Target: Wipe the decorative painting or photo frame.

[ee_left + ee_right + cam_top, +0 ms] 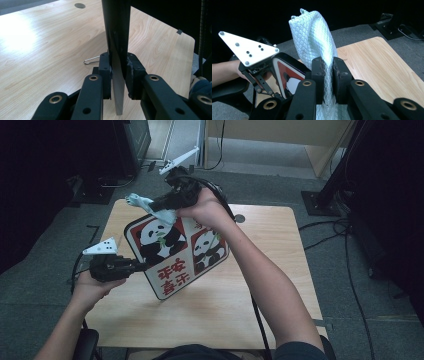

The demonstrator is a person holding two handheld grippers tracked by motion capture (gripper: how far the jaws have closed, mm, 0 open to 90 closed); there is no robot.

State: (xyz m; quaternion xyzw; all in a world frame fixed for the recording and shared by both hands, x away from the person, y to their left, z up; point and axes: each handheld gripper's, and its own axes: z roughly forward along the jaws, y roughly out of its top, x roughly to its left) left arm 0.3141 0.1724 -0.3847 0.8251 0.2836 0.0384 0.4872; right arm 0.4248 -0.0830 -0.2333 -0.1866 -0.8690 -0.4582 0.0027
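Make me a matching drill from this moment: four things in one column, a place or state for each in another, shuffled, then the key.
Things
1. square tray printed with pandas and red characters
2. pale blue-white waffle-weave cloth
3. light wooden table
4. small bent metal wire clip

States
A. lying flat on the tabletop
B. pinched between the right gripper's jaws
C. held tilted, its edge clamped by the left gripper
D. standing on grey carpet

Pairs: 1-C, 2-B, 3-D, 4-A
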